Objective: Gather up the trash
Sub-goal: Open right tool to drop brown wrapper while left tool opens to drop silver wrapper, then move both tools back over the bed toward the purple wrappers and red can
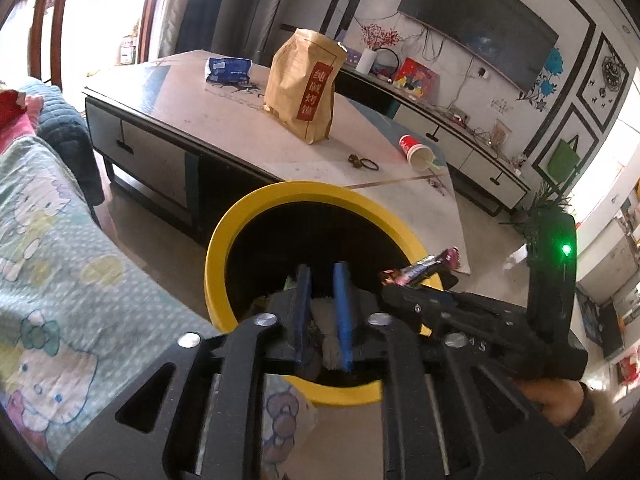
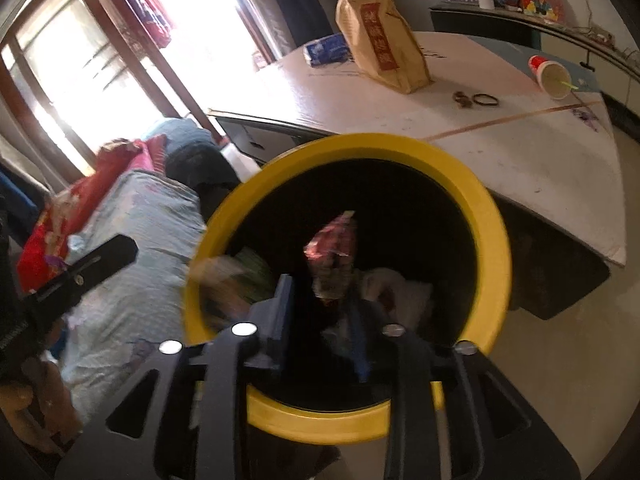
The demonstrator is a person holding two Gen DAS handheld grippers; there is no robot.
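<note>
Over yellow-rimmed bin (image 2: 496,216), seemingly crumpled wrapper (image 2: 334,248)

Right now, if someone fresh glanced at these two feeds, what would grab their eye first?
The yellow-rimmed bin fills the centre of both views, on the floor between the sofa and the coffee table. The right gripper holds a crinkled snack wrapper over the bin's mouth. Behind, a tall brown paper bag stands on the table, with a red paper cup tipped on its side.
</note>
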